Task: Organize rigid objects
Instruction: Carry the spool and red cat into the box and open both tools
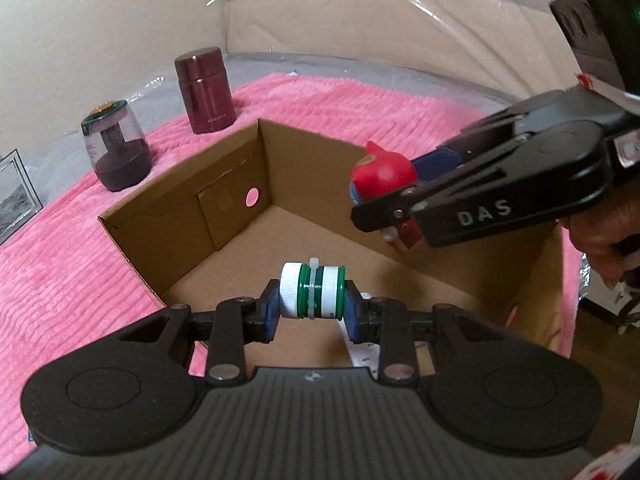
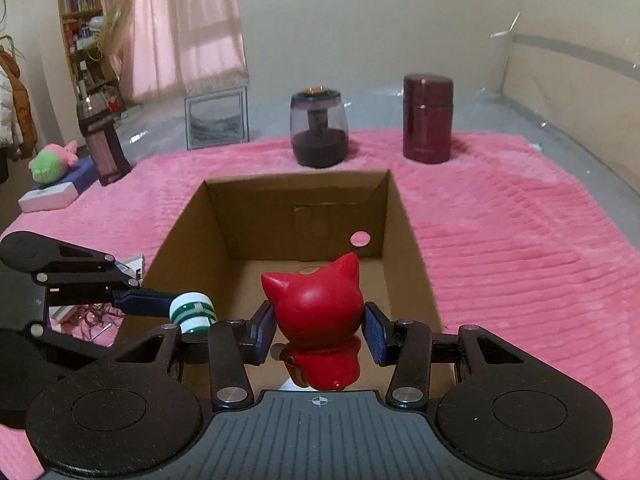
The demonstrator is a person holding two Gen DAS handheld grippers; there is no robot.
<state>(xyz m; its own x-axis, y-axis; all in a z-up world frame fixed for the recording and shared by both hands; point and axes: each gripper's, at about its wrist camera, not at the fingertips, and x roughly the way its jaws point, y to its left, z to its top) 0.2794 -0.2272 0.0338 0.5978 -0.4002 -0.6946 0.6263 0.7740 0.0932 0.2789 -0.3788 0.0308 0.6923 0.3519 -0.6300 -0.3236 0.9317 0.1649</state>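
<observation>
An open cardboard box (image 1: 236,164) (image 2: 404,232) sits on a pink blanket. My left gripper (image 1: 312,310) is shut on a stack of white and green bottle caps (image 1: 314,296) tied with a zip tie, held over the box's near side. In the right wrist view the left gripper (image 2: 188,312) comes in from the left with the caps (image 2: 192,312). My right gripper (image 2: 320,330) is shut on a red cat-eared figurine (image 2: 320,316), also above the box. In the left wrist view the right gripper (image 1: 384,208) carries the figurine (image 1: 382,174) over the box's right wall.
A dark red canister (image 2: 427,118) (image 1: 206,90) and a clear jar with a dark base (image 2: 319,128) (image 1: 116,146) stand on the blanket (image 2: 520,248) behind the box. A framed picture (image 2: 218,118), a gumball-style dispenser (image 2: 100,136) and a plush toy (image 2: 52,162) lie at the far left.
</observation>
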